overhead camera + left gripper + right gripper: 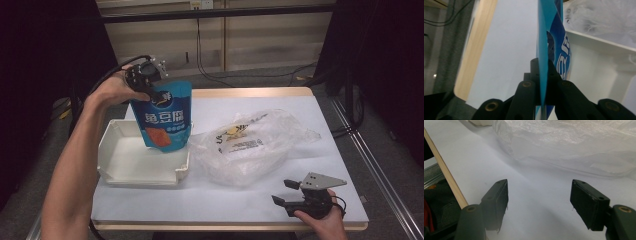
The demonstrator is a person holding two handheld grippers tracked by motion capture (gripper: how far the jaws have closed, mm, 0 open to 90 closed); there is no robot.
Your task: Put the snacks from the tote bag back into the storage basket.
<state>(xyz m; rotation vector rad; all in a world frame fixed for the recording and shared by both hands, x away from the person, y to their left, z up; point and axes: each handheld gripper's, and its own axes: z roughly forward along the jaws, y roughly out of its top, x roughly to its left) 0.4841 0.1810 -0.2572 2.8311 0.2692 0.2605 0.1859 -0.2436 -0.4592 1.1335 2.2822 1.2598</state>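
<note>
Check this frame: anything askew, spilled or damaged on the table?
Nothing spilled or damaged. The blue pouch hangs from the left gripper, clamped by its top edge, with its bottom in the white tray. The crumpled clear plastic bag lies loosely beside the tray. The right gripper rests open on the table.

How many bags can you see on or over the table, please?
2. A blue pouch hangs from the left gripper over the white tray. A clear plastic bag lies on the table beside the tray. Anything inside that bag can't be told.
</note>
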